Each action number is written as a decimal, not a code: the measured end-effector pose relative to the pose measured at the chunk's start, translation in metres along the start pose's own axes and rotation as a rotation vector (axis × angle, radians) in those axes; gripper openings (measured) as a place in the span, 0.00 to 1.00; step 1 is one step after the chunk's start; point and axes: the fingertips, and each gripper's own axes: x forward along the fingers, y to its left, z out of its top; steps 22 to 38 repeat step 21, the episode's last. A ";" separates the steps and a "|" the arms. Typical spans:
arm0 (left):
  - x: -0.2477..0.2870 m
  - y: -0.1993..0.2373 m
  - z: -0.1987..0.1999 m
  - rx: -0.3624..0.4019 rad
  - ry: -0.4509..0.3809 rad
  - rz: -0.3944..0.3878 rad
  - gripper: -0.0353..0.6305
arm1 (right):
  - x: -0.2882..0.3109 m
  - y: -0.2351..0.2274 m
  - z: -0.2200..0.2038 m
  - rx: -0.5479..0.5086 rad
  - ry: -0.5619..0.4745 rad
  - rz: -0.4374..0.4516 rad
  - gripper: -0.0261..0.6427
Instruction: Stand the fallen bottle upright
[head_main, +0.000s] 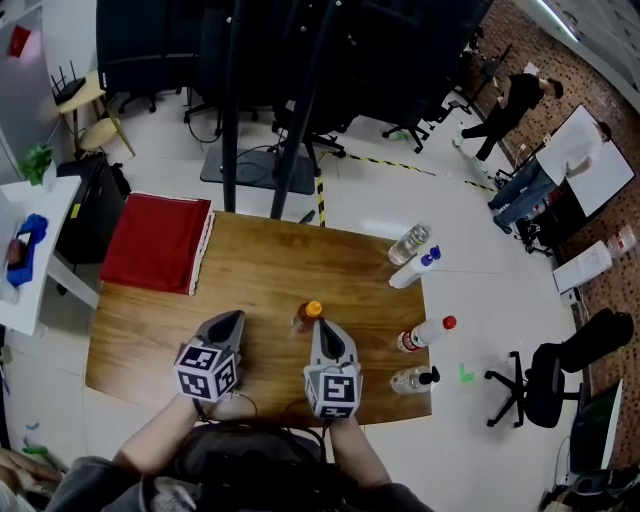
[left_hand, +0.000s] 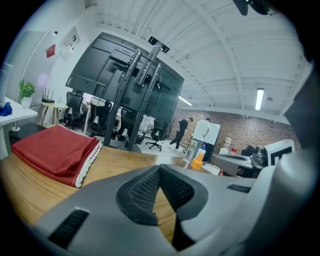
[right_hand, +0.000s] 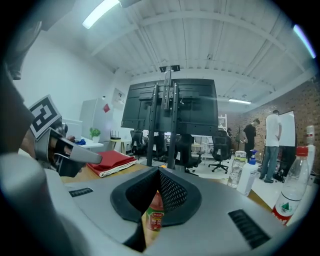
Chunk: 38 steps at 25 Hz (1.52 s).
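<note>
A small bottle with an orange cap and a red label stands upright on the wooden table, near its middle. My right gripper sits just behind it with its jaws shut and nothing between them. In the right gripper view the bottle shows through the gap below the closed tips of the right gripper. My left gripper rests to the left, also shut and empty; its tips meet in the left gripper view, where the orange-capped bottle shows at the right.
A folded red cloth lies on the table's far left corner. Along the right edge stand a clear bottle, a blue-capped spray bottle, a red-capped bottle and a black-capped one. People stand by a whiteboard at the far right.
</note>
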 end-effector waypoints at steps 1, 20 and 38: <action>0.000 -0.001 0.001 0.002 -0.003 -0.001 0.09 | 0.000 0.001 0.003 -0.005 -0.003 0.007 0.05; 0.013 -0.013 0.024 0.041 -0.039 -0.045 0.09 | 0.002 -0.011 0.002 0.022 0.035 0.032 0.05; 0.014 -0.014 0.024 0.041 -0.042 -0.048 0.09 | 0.003 -0.010 0.006 0.021 0.030 0.033 0.05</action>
